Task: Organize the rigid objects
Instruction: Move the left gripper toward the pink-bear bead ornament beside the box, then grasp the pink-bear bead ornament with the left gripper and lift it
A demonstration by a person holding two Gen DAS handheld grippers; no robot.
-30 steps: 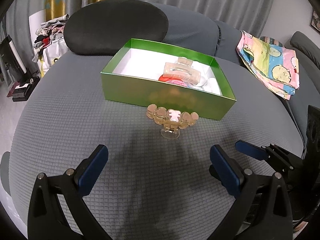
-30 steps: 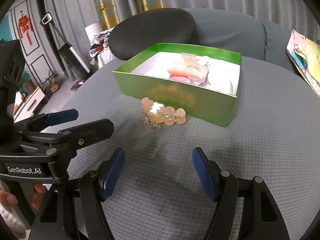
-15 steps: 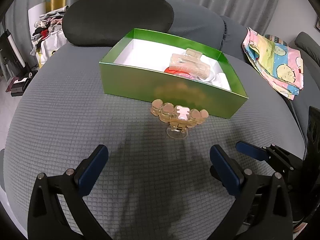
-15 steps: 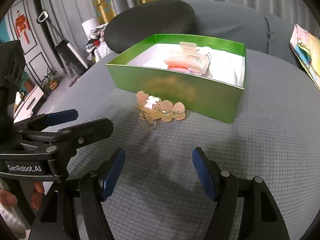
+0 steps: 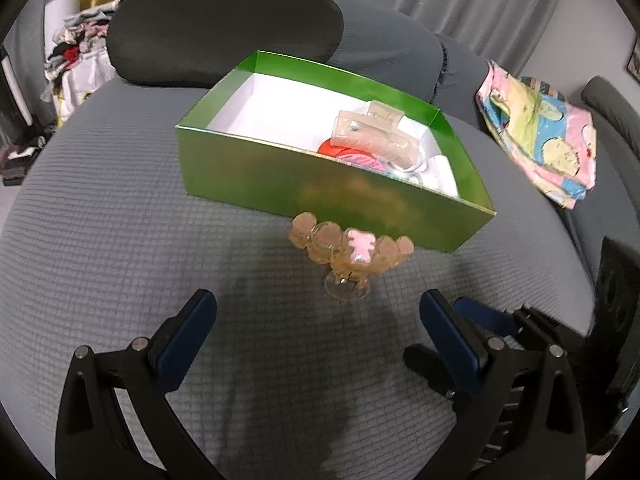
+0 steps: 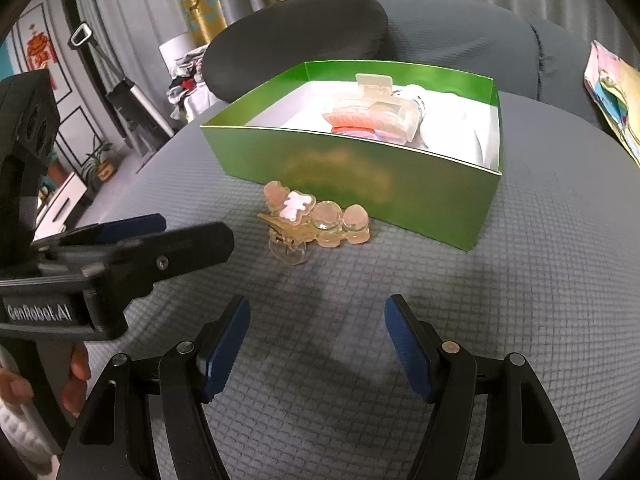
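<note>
A translucent amber hair claw clip (image 5: pixel 349 258) (image 6: pixel 314 224) with a small pink bear on it lies on the grey quilted surface, just in front of the green box (image 5: pixel 280 178) (image 6: pixel 360 176). Inside the box rest a larger beige claw clip (image 5: pixel 378 138) (image 6: pixel 380 110) and red and pink items. My left gripper (image 5: pixel 318 318) hovers open a short way before the amber clip, nothing between its blue pads. My right gripper (image 6: pixel 318 330) is open too, empty, to the right of the left one, which shows in the right wrist view (image 6: pixel 120 236).
A dark cushion (image 5: pixel 224 24) lies behind the box. A colourful folded cloth (image 5: pixel 540 132) sits at the right. A person's hand (image 6: pixel 76 384) grips the left tool's handle. Clothes are piled at the far left (image 5: pixel 76 48).
Both grippers have come forward and lower toward the amber clip and box, which now look larger. Jaws of both kept the same spread. The clip has not moved.
</note>
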